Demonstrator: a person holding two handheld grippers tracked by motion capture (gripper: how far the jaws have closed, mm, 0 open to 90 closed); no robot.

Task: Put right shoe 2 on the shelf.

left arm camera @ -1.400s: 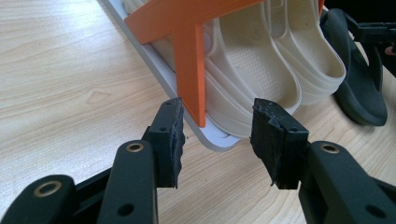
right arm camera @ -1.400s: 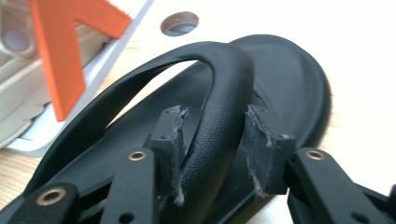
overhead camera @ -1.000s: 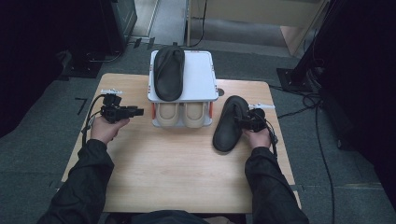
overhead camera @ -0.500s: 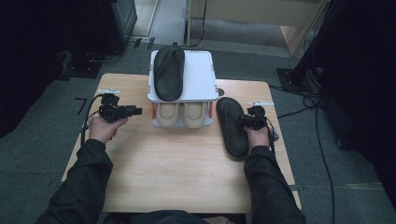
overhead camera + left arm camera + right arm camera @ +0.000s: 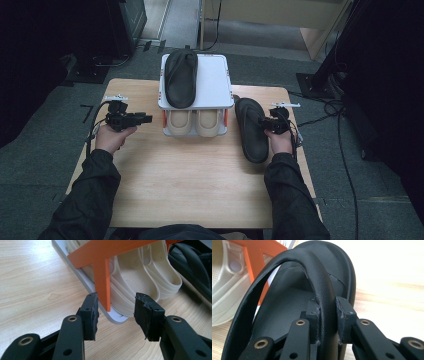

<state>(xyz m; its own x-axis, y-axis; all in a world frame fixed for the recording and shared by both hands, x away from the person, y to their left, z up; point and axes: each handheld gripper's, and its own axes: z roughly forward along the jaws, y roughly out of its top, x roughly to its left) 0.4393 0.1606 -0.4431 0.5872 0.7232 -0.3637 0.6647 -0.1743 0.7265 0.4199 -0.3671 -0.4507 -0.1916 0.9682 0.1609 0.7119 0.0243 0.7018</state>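
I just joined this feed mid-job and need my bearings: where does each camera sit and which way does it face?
High view: above the person's side, looking forward and down on the pale wooden table; both forearms enter from the bottom.
Left gripper view: on the left gripper, its open jaws facing the cream slippers and orange rack post.
Right gripper view: on the right gripper, clamped on the black leather sandal's strap.
Shared: sandal and rack.

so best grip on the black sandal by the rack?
The strap. On the sandal it arches clear of the footbed, leaving room for a jaw on each side. Come from the sandal's outer side, away from the rack, jaws across the strap. The right gripper is clamped there now, which looks sound.
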